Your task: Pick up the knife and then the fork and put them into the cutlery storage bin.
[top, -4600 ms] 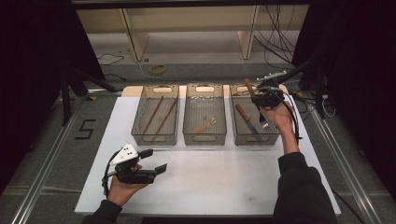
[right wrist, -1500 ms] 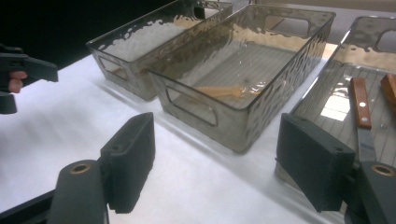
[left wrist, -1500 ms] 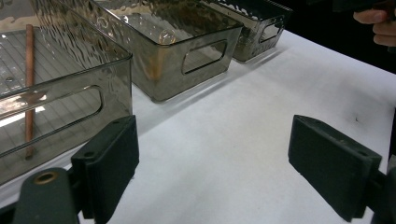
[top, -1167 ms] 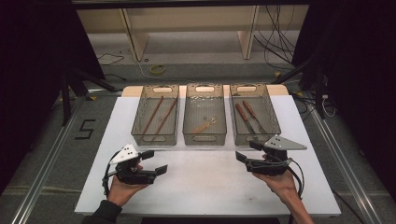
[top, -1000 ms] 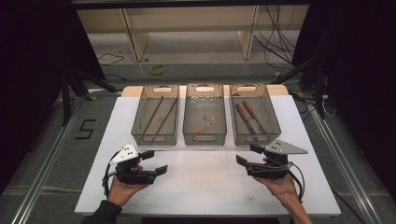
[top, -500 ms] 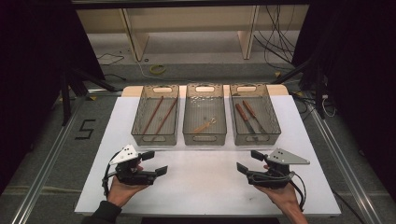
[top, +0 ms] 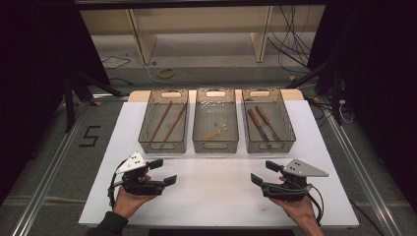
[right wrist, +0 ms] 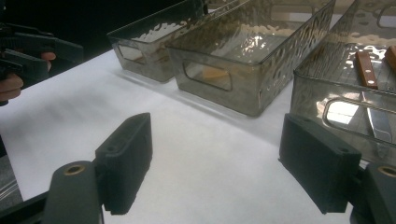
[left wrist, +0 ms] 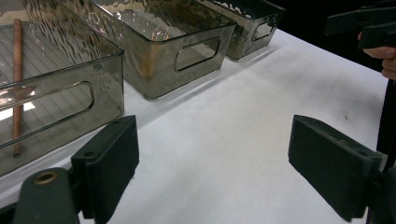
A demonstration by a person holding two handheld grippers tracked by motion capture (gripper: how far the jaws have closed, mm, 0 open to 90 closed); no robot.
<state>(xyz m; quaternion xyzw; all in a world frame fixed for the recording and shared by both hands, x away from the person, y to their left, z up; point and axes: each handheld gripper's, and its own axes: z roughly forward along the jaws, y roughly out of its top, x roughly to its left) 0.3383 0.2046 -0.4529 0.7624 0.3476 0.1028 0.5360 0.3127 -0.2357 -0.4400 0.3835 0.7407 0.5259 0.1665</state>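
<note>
Resting low over white table (top: 216,196), left gripper (top: 163,172) and right gripper (top: 261,173), jaws wide, empty. Behind: three smoky bins in row; chopsticks (top: 167,122) left, knives (top: 260,125) right.

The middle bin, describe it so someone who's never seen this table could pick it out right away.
On the white table, three smoky clear bins stand in a row along the far edge. The middle bin sits between the left bin, which holds two long brown sticks, and the right bin, which holds two wood-handled knives. It alone holds one small pale item, too blurred to name.
</note>
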